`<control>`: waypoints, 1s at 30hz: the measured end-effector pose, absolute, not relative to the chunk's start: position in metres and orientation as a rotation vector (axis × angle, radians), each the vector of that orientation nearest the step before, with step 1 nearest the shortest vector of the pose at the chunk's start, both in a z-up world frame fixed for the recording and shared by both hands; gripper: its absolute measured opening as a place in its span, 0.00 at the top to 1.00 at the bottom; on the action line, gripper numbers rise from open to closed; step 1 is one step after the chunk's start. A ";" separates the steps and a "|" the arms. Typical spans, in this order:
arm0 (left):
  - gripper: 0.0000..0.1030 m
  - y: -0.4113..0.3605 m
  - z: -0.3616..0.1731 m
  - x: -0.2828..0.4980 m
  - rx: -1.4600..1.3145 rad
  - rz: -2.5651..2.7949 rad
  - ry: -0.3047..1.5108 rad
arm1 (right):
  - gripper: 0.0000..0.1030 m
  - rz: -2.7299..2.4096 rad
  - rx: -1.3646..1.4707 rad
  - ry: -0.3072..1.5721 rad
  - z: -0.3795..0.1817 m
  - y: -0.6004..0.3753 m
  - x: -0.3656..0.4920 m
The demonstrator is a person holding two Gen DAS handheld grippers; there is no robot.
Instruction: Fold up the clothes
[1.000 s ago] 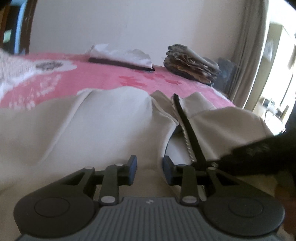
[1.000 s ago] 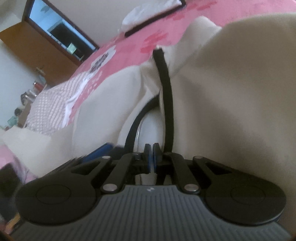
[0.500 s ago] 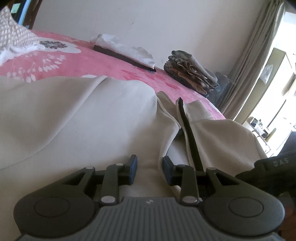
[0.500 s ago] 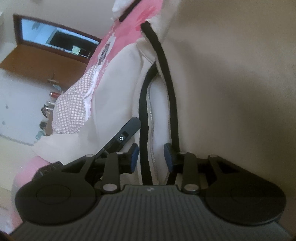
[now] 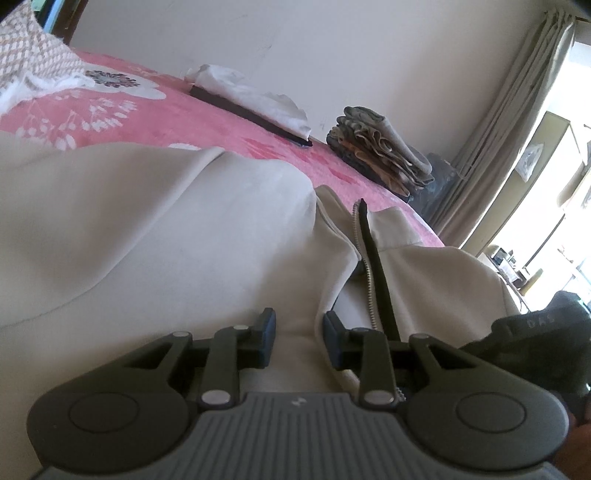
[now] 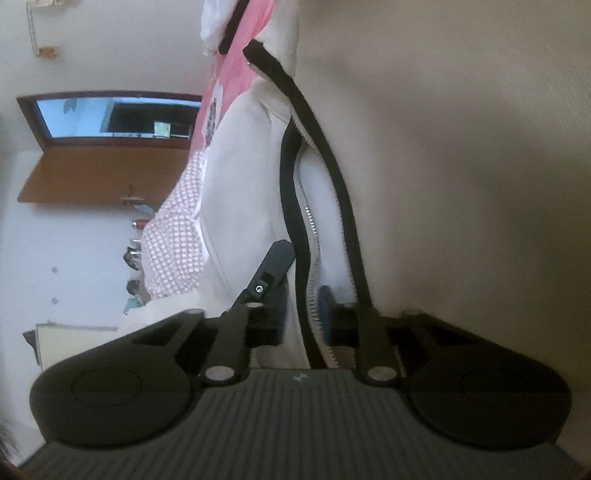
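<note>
both grippers parted over cream jacket

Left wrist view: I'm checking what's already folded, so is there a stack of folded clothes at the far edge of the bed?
Yes, a stack of folded clothes sits on the pink bedspread by the wall.

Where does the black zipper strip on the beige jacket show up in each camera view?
Left wrist: black zipper strip runs right of centre, down toward the right finger.
Right wrist: it curves down the centre to the open tongs.
Shared landmark: white cloth on the pink bedspread.
</note>
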State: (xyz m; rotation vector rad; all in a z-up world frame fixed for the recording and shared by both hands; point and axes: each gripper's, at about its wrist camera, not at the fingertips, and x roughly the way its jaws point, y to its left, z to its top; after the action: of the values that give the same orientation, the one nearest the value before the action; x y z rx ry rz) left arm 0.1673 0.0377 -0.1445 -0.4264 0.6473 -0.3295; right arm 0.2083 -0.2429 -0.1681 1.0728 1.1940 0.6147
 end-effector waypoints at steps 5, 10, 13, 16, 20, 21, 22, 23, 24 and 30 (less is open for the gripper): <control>0.71 0.039 -0.145 0.167 -0.437 -0.335 0.645 | 0.90 0.617 1.131 1.166 -0.175 -0.235 0.203; 0.66 0.042 -0.145 0.167 -0.456 -0.353 0.644 | 0.97 0.586 0.994 1.027 -0.155 -0.231 0.185; 0.65 0.035 -0.141 0.170 -0.422 -0.359 0.647 | 0.98 0.574 0.746 0.898 -0.125 -0.219 0.164; 0.62 0.024 -0.138 0.176 -0.371 -0.358 0.652 | 0.98 0.552 0.448 0.783 -0.100 -0.201 0.144; 0.57 0.010 -0.132 0.184 -0.302 -0.356 0.659 | 0.98 0.514 0.252 0.723 -0.092 -0.197 0.134; 0.57 0.006 -0.131 0.186 -0.285 -0.356 0.660 | 0.98 0.507 0.219 0.719 -0.094 -0.198 0.134; 0.57 0.003 -0.130 0.188 -0.268 -0.355 0.662 | 0.98 0.500 0.187 0.715 -0.095 -0.200 0.133; 0.56 -0.001 -0.129 0.190 -0.251 -0.355 0.663 | 0.98 0.492 0.155 0.711 -0.096 -0.201 0.132; 0.56 -0.005 -0.127 0.192 -0.234 -0.354 0.665 | 0.98 0.485 0.122 0.707 -0.097 -0.202 0.131; 0.56 -0.022 -0.129 0.202 -0.141 -0.338 0.667 | 0.98 0.483 0.078 0.706 -0.105 -0.204 0.136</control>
State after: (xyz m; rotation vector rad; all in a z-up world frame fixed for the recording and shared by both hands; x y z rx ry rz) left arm 0.2016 -0.0218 -0.1289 -0.1409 0.6668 -0.3383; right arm 0.1357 -0.2041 -0.1054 0.0781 0.7063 0.4832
